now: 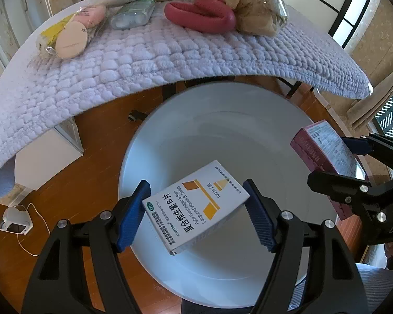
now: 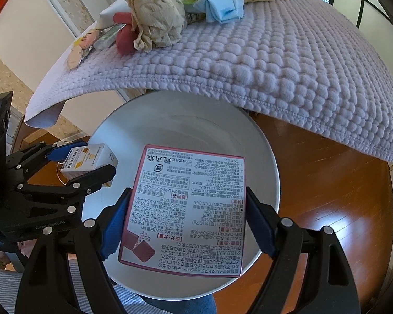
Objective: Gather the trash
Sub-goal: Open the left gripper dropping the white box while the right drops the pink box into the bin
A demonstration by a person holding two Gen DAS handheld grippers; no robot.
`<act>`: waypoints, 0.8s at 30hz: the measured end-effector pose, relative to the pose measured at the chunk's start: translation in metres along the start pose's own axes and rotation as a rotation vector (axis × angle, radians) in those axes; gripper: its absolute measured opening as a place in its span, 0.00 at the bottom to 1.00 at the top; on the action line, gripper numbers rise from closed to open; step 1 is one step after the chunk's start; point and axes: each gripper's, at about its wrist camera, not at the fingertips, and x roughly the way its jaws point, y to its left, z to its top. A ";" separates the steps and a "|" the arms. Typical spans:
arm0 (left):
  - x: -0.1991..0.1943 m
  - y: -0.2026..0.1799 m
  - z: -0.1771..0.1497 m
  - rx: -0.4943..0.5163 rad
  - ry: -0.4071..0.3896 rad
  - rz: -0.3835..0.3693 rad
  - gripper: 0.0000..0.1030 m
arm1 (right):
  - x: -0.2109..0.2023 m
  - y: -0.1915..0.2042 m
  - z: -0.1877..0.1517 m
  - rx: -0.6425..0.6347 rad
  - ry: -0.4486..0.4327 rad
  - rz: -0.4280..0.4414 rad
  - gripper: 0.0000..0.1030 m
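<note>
A round white bin (image 1: 249, 120) (image 2: 262, 162) stands on the wooden floor below the table edge. My left gripper (image 1: 196, 214) is shut on a white and yellow vitamin box (image 1: 196, 206), held over the bin's opening; the same box (image 2: 91, 159) shows at the left of the right wrist view. My right gripper (image 2: 187, 221) is shut on a larger pink-edged medicine box (image 2: 186, 209) covered in print, also above the bin. That pink box (image 1: 325, 149) and the right gripper (image 1: 351, 162) appear at the right edge of the left wrist view.
A lilac quilted cloth (image 1: 170, 52) (image 2: 288, 60) covers the table beyond the bin. On it lie a red curved tube (image 1: 201, 15), crumpled beige paper (image 1: 251, 2) (image 2: 157, 13), a wrapped pink item (image 1: 73, 34), a clear blister pack (image 1: 133, 15) and a blue cloth (image 2: 220, 6). A white charger (image 1: 15, 221) sits on the floor.
</note>
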 end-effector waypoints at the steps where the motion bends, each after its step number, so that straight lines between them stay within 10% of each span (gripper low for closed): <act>1: 0.002 0.000 0.000 0.001 0.002 0.001 0.72 | 0.000 0.002 0.001 0.002 0.003 0.000 0.78; 24: 0.053 -0.002 0.003 0.011 0.046 0.007 0.72 | 0.040 0.006 0.003 0.009 0.033 -0.003 0.78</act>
